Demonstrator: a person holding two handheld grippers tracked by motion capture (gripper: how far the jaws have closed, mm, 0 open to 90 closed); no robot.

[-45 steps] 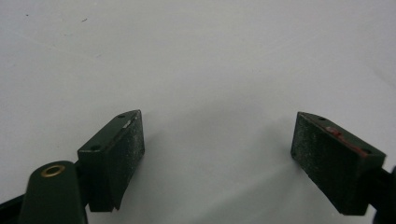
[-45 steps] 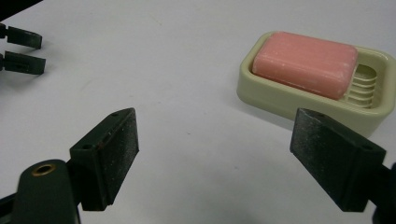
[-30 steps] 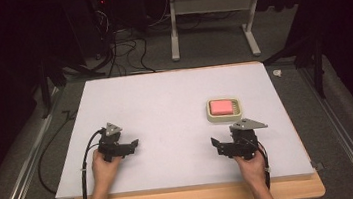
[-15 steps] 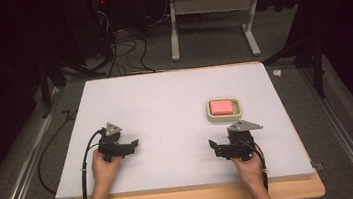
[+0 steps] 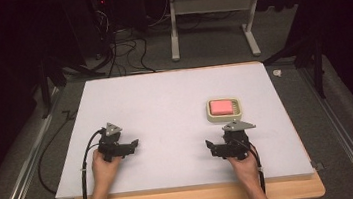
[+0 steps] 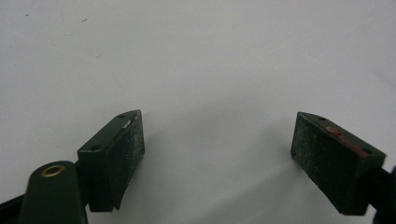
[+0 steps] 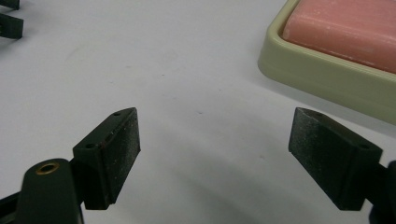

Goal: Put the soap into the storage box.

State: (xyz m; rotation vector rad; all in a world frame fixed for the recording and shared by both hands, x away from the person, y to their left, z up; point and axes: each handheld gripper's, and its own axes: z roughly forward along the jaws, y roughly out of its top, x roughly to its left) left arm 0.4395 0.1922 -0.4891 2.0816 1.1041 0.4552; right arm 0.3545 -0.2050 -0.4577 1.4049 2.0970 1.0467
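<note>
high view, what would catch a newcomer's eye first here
The pink soap bar in its pale dish, right of centre on the white table, is the only colour. Nearer the person, the left hand-held gripper and right hand-held gripper rest open and empty.

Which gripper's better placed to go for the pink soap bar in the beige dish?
Right. The right gripper sits open just below the beige plastic dish holding the pink soap bar. The left gripper, also open, is across the white table.
</note>
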